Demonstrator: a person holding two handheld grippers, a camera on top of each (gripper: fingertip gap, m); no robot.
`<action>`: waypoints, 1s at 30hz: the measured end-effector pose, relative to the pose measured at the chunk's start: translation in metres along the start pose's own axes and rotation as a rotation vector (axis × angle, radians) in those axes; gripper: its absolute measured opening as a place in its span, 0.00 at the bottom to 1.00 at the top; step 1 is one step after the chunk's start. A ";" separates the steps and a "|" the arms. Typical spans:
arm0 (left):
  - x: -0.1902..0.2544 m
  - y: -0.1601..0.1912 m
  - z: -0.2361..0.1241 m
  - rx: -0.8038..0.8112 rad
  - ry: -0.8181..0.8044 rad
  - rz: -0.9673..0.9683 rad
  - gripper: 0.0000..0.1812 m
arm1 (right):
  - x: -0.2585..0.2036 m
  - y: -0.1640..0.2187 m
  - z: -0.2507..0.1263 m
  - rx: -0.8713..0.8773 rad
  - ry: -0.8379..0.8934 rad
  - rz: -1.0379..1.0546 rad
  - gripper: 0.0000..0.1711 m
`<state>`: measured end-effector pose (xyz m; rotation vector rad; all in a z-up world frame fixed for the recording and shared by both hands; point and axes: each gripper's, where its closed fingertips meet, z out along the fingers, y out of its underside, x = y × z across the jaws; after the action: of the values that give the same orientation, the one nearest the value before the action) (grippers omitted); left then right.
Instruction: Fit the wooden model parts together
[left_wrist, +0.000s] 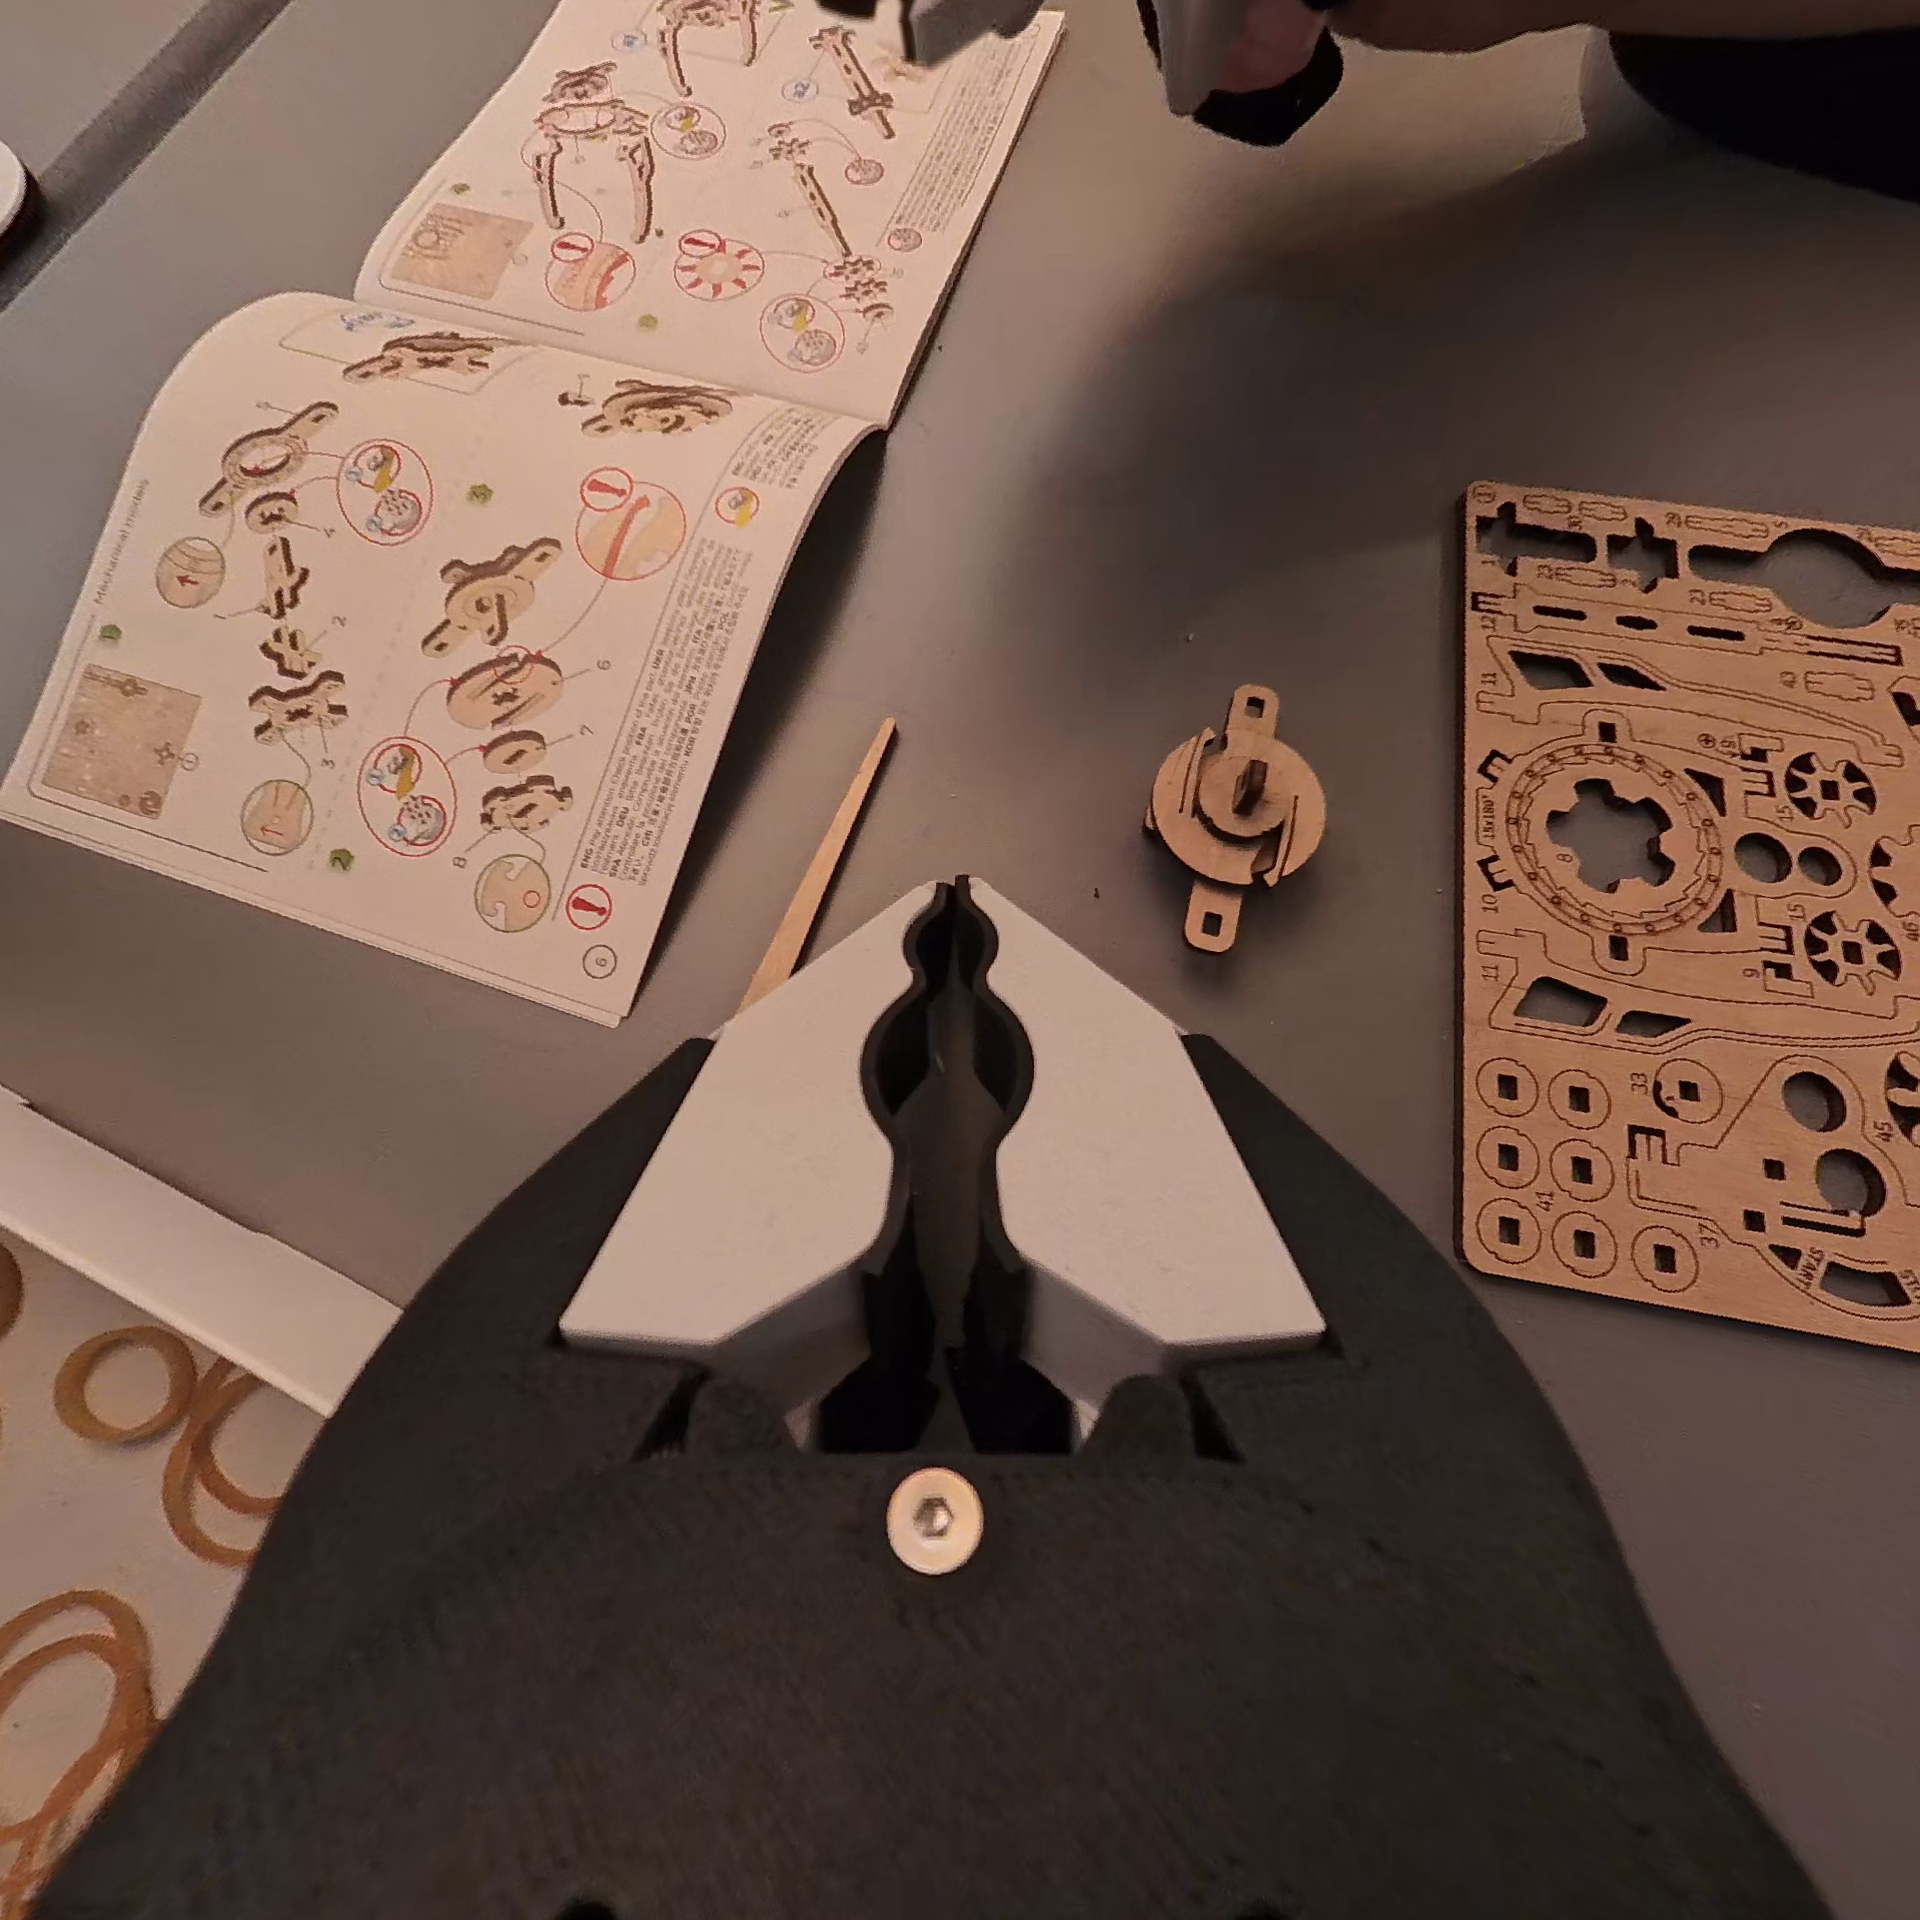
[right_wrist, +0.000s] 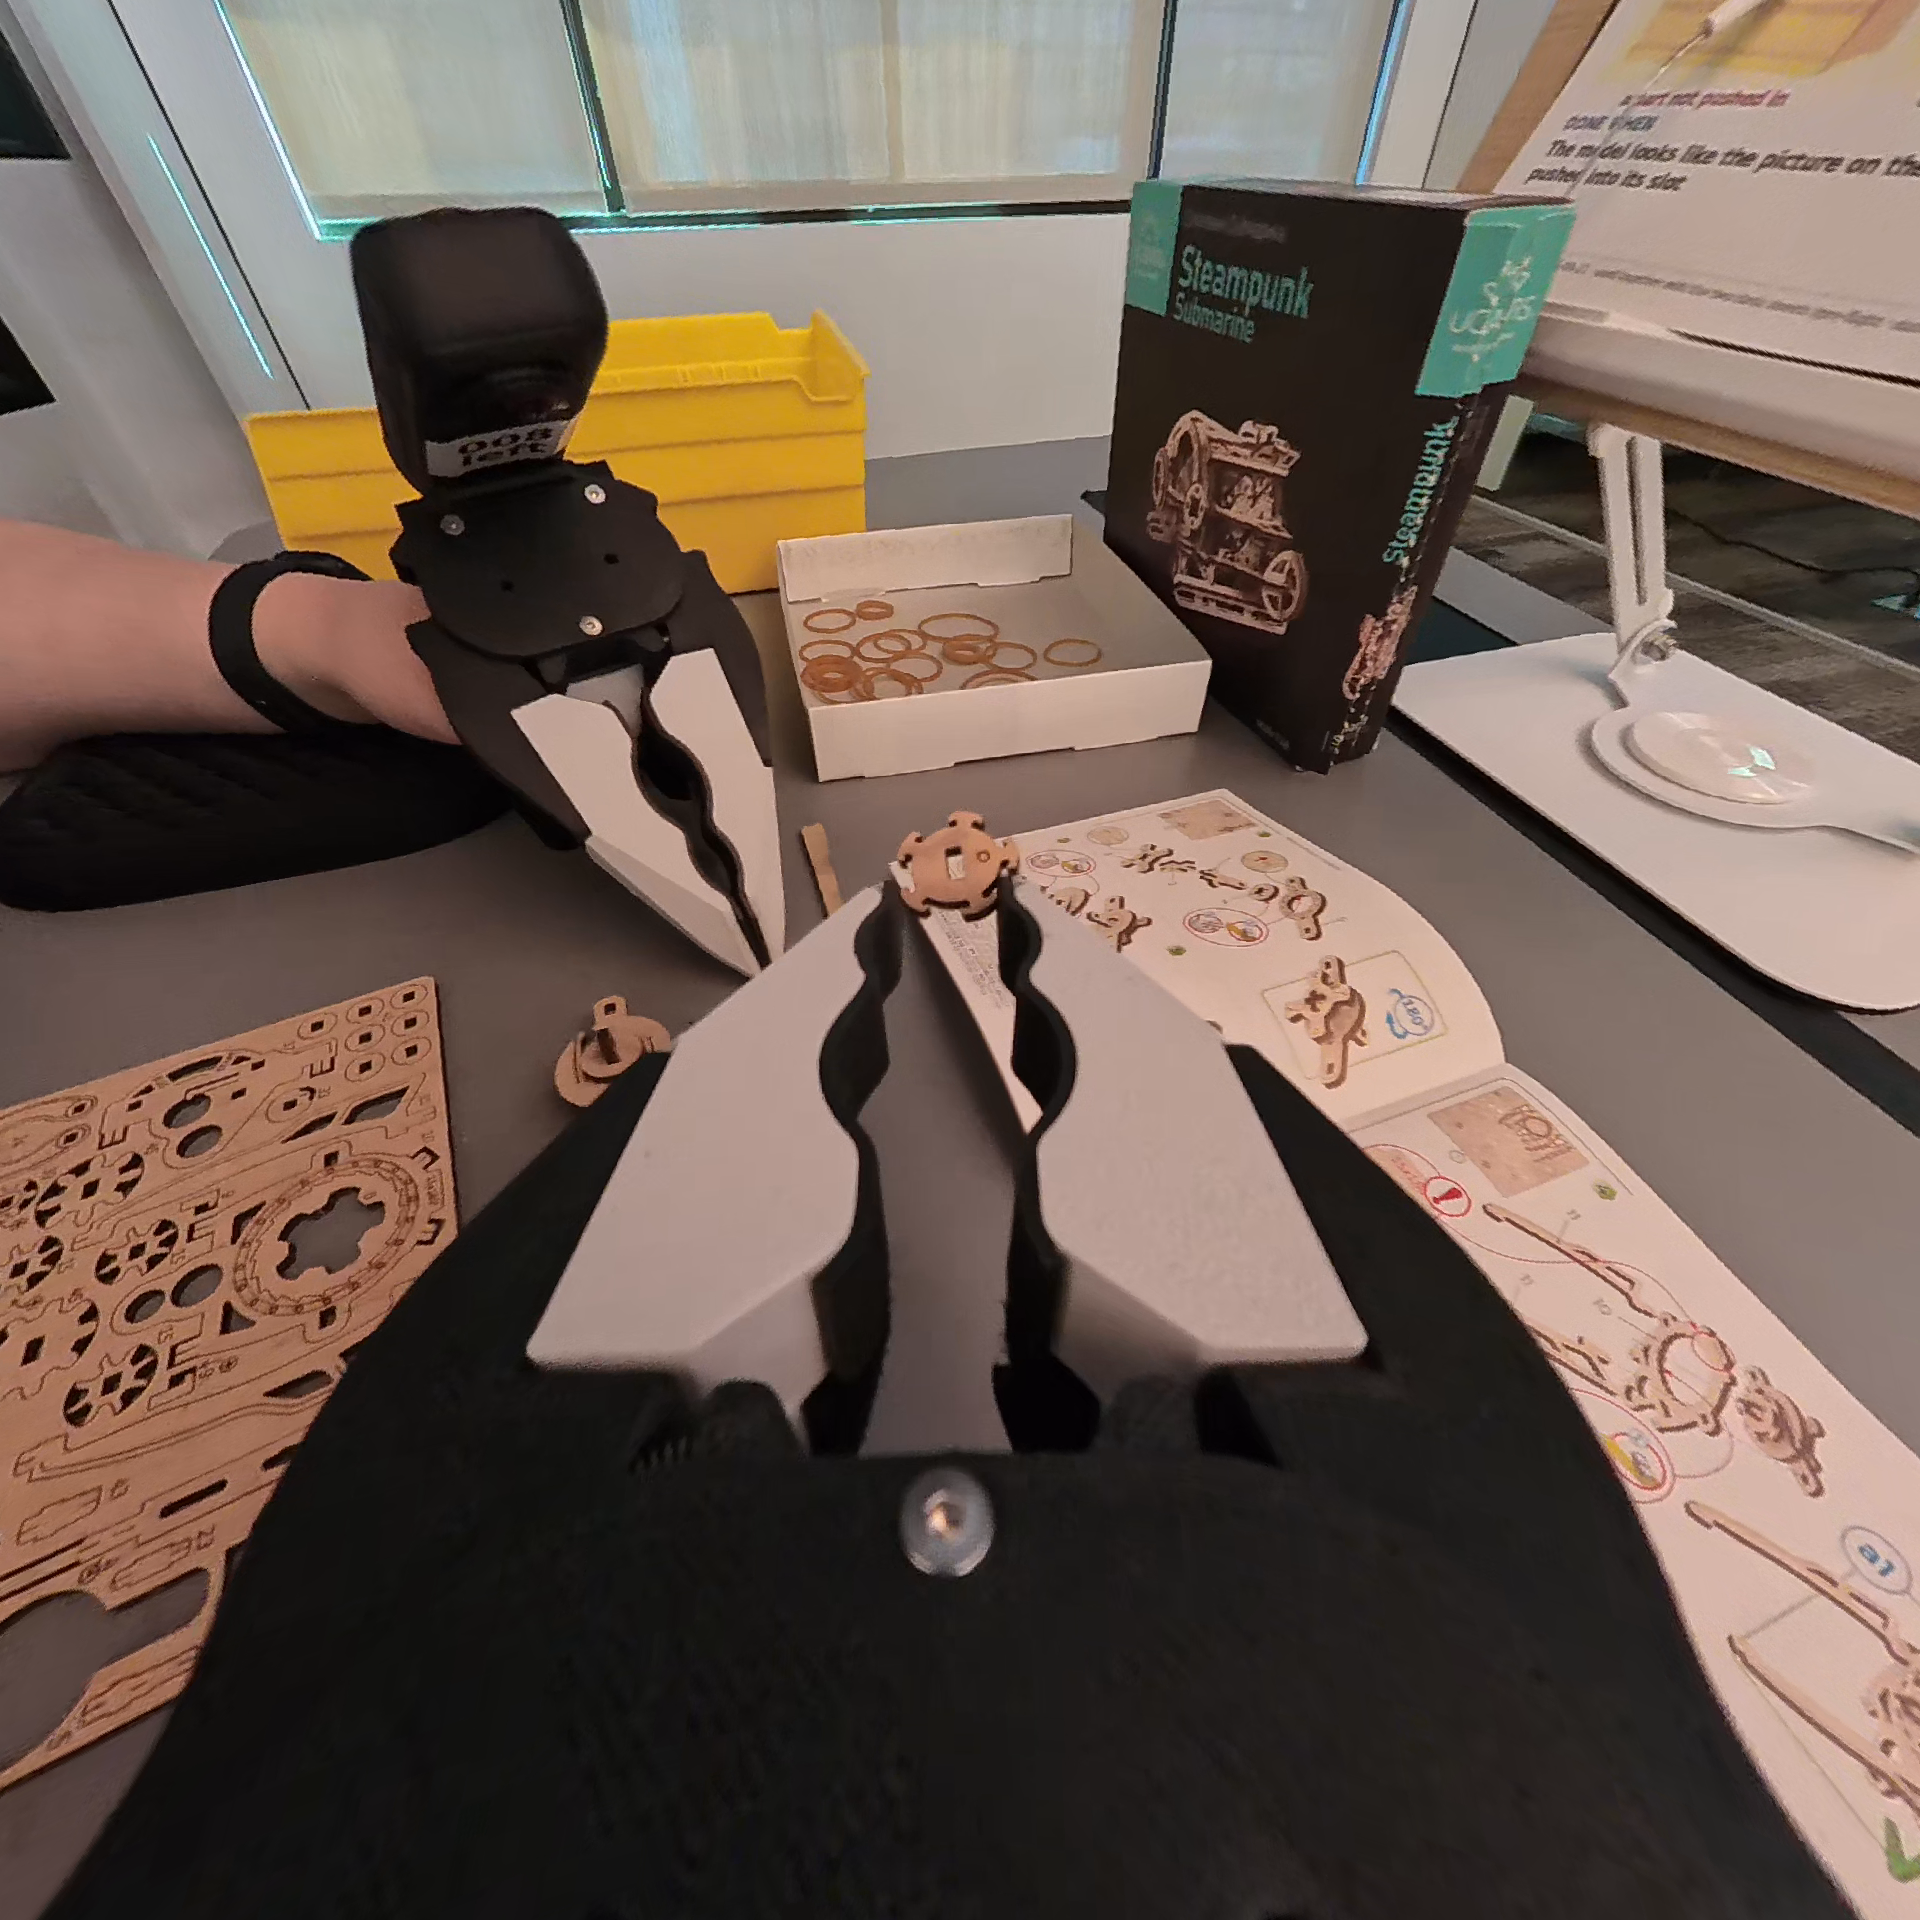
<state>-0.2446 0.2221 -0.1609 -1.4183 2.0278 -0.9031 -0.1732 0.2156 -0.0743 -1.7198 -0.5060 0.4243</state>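
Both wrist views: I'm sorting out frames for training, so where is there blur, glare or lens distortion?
Left wrist view: dim and warm; sharp on the booklet and wooden sheet, but the right tongs at the top edge are blurred. Right wrist view: bright window behind, fisheye bending at the edges, near sheet corner soft, gear in focus.

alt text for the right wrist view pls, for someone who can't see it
The right gripper pinches a small notched wooden disc above an open instruction booklet on a grey table. The left gripper, shut, points down beside a small wooden sub-assembly.
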 end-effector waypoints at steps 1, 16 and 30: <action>0.000 0.000 0.000 0.000 -0.002 0.003 0.00 | -0.002 -0.001 0.000 -0.001 -0.006 0.000 0.10; 0.002 0.000 -0.001 0.005 0.024 -0.081 0.01 | -0.060 0.013 0.014 -0.147 -0.156 -0.006 0.10; 0.000 -0.029 -0.015 0.192 0.069 -0.135 0.15 | -0.092 0.046 0.024 -0.322 -0.289 -0.022 0.10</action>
<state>-0.2379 0.2184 -0.1287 -1.4471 1.8542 -1.1859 -0.2585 0.1773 -0.1231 -1.9699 -0.8383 0.6053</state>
